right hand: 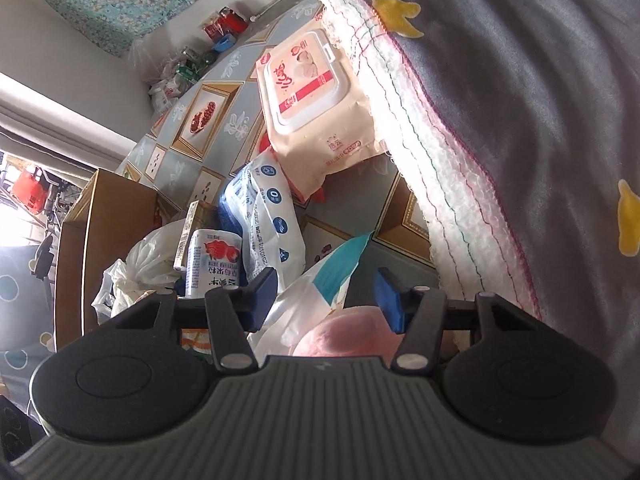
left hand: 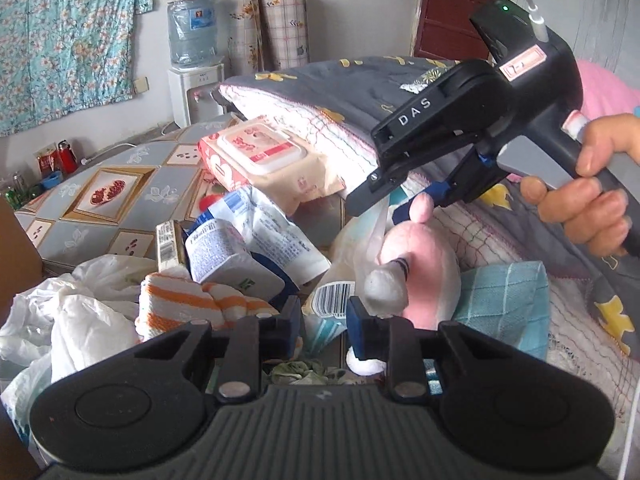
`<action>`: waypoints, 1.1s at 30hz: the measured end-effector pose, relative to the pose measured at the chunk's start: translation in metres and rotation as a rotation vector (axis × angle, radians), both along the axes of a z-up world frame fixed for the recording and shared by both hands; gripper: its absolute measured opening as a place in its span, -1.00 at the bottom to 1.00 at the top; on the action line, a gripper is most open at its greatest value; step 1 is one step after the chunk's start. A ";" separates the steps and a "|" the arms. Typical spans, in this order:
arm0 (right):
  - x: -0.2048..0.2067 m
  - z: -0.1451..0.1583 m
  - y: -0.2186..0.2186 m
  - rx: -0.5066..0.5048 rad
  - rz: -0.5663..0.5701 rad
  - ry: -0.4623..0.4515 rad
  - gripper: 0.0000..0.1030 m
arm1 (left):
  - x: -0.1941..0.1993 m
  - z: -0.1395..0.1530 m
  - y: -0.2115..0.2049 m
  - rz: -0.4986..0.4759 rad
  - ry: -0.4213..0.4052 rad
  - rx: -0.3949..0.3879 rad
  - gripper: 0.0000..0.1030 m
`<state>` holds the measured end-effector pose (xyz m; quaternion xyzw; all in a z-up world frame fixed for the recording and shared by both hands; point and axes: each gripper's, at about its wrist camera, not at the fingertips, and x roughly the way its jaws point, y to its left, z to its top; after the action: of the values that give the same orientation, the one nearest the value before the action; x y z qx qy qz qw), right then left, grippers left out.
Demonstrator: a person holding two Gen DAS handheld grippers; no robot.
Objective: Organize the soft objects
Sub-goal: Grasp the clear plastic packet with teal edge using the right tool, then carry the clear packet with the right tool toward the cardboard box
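Note:
A pink plush toy (left hand: 424, 276) with a white limb lies on the table among packets, next to a folded grey quilt (left hand: 360, 92). My left gripper (left hand: 324, 324) is open just in front of the toy, empty. My right gripper (left hand: 420, 196) reaches down over the toy's pink top; in its own view (right hand: 326, 294) it is open with the pink plush (right hand: 340, 336) and a clear plastic bag (right hand: 304, 300) between the jaws. An orange-striped white towel (left hand: 188, 300) lies at left and a teal cloth (left hand: 504, 304) at right.
A wet-wipes pack (left hand: 264, 152), a blue-white packet (left hand: 272, 232) and a small carton (left hand: 224, 256) crowd the patterned table (left hand: 112, 200). White plastic bags (left hand: 72, 320) lie at left by a cardboard box (right hand: 104, 232). A water dispenser (left hand: 192, 52) stands behind.

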<state>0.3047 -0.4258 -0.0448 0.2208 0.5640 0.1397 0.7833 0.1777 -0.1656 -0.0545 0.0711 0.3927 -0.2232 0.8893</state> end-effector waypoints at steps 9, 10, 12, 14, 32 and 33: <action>0.016 -0.020 0.016 0.036 0.028 0.053 -0.44 | 0.009 -0.005 -0.006 -0.036 -0.006 0.023 -0.25; 0.016 -0.020 0.017 0.039 0.026 0.053 -0.47 | 0.010 -0.004 -0.006 -0.038 -0.005 0.027 -0.18; 0.016 -0.020 0.018 0.043 0.017 0.047 -0.57 | 0.010 -0.004 -0.004 -0.045 0.003 0.025 -0.09; 0.016 -0.019 0.016 0.055 0.003 0.049 -0.60 | 0.009 -0.003 -0.002 -0.056 0.015 0.012 0.06; -0.005 0.036 0.019 0.080 -0.016 -0.060 -0.72 | -0.007 -0.009 -0.015 -0.026 -0.010 0.058 -0.45; -0.008 0.039 0.018 0.079 -0.016 -0.066 -0.72 | -0.007 -0.008 -0.013 -0.021 -0.008 0.047 -0.59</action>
<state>0.2972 -0.4073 -0.0062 0.2513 0.5300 0.1628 0.7934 0.1703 -0.1791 -0.0626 0.0972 0.3934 -0.2230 0.8866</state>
